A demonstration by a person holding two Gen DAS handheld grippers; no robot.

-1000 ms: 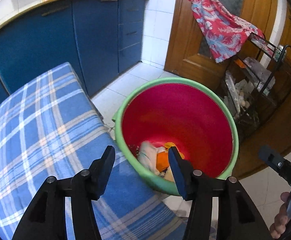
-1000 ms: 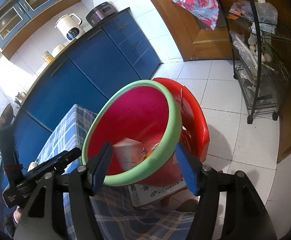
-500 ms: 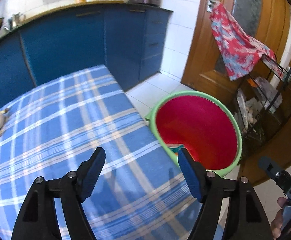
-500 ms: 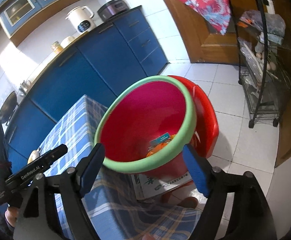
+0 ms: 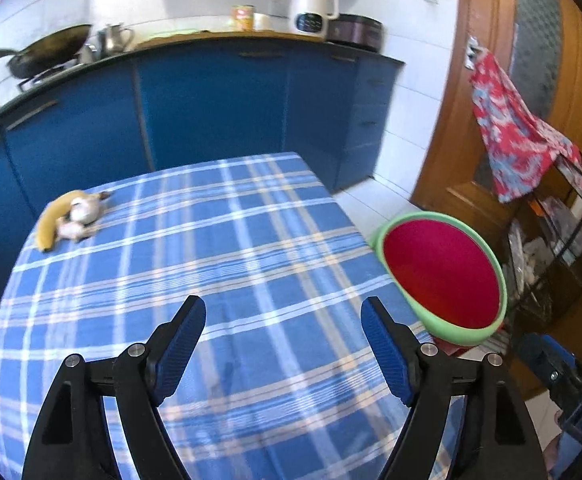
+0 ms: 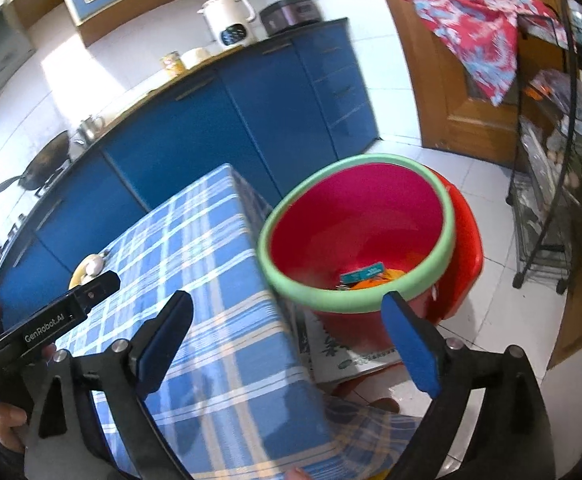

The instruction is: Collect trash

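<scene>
Fingers of the left gripper have just spread wide and empty, and its view has swung from the bin, now at 3 o'clock, toward the banana peel at 10 o'clock on the table, likely the next pickup. Over on the right wrist, the right gripper has also just opened wide with nothing between, the bin and its dropped scraps at 1 o'clock.
</scene>
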